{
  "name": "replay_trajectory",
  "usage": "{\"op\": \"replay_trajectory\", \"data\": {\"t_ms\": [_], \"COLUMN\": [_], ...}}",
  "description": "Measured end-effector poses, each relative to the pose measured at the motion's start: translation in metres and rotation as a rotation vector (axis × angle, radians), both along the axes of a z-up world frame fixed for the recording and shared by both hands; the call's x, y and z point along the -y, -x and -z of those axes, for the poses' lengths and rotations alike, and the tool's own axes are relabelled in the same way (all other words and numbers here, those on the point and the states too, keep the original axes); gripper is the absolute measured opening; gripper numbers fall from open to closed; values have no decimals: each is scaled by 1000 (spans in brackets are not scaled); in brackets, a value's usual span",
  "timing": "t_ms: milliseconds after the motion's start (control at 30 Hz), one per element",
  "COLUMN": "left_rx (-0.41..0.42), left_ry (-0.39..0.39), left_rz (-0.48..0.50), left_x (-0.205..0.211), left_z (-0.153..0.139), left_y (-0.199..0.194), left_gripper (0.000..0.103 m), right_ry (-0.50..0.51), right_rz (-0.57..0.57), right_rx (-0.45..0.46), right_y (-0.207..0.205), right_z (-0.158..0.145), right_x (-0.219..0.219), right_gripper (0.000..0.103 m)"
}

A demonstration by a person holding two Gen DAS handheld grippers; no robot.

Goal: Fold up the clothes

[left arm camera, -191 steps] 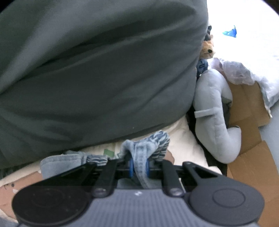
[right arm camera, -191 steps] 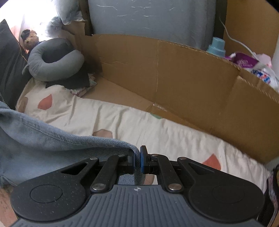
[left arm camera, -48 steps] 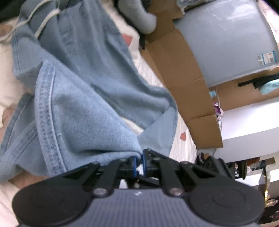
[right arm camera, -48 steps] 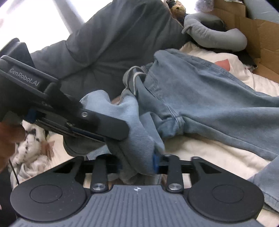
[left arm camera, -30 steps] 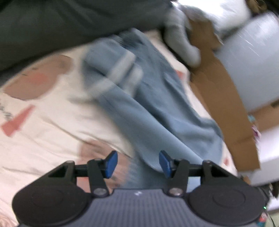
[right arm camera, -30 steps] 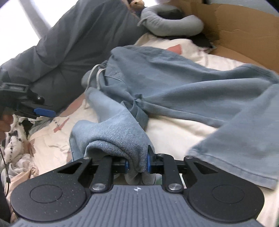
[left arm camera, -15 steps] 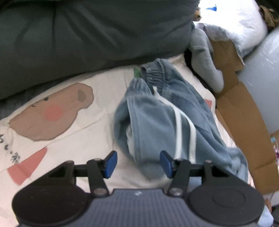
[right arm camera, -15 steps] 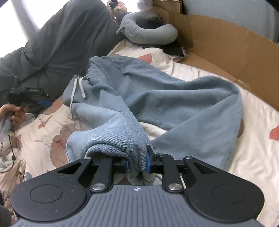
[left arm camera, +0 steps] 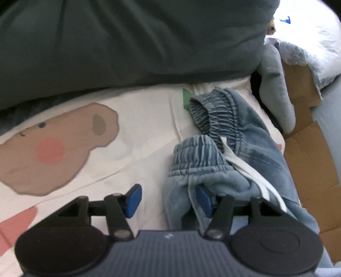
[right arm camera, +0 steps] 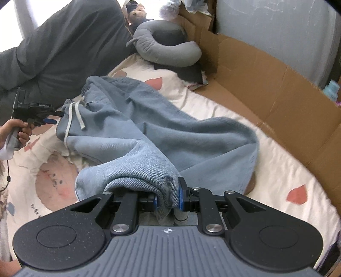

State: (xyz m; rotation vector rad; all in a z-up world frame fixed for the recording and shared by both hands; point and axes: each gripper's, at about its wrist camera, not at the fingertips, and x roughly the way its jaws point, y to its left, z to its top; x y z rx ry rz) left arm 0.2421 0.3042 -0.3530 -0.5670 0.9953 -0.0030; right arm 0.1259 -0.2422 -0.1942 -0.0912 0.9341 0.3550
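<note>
- Left wrist view: the left gripper [left arm camera: 168, 201] has its jaws spread wide over the bed sheet [left arm camera: 136, 132]. The bunched waistband end of the jeans [left arm camera: 215, 162] lies at the right-hand jaw: a fold of denim drapes over that blue pad and partly hides it, while the other pad stands bare over the sheet. Nothing is pinched.
- Left wrist view, continued: a white drawstring [left arm camera: 251, 172] trails across the waistband toward the lower right. A dark grey duvet [left arm camera: 127, 42] fills the top of the frame, and a grey neck pillow [left arm camera: 277, 89] is cut off beside flattened cardboard [left arm camera: 309, 153]. The legs of the jeans run out of frame at the lower right, so their far end cannot be seen here.
- Right wrist view: the right gripper [right arm camera: 167, 202] has its jaws closed on a thick fold of a leg of the jeans [right arm camera: 170, 136], gripped between the blue pads. How many layers sit in the pinch is hard to make out.
- Right wrist view, continued: this view alone shows the whole garment, spread on the sheet from the waistband at upper left to the held fold in the foreground. It also shows the left gripper [right arm camera: 51, 118] from outside, held in a hand [right arm camera: 19, 132] just beside the waistband, with a cardboard wall [right arm camera: 266, 85] along the right and a small plush toy [right arm camera: 136, 12] above the neck pillow [right arm camera: 170, 49].
</note>
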Motion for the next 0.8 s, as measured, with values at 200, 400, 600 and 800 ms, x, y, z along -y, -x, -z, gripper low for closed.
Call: {"op": "replay_trajectory", "data": {"t_ms": [200, 400, 600, 800], "left_rx": [-12, -36, -43, -22], "left_ry": [44, 83, 117, 69], "left_rz": [28, 13, 3, 20], "left_x": [12, 16, 12, 13], "left_z": [18, 27, 22, -18], "left_y": [-18, -28, -24, -2], "left_gripper": [65, 62, 28, 6], "right_ry": [49, 61, 54, 52], "right_rz": [32, 77, 90, 67], "right_rx": [1, -40, -65, -52], "right_y": [-19, -31, -32, -31], "right_z": [-1, 30, 50, 46], "right_x": [9, 10, 12, 10], "right_gripper": [16, 17, 17, 17]}}
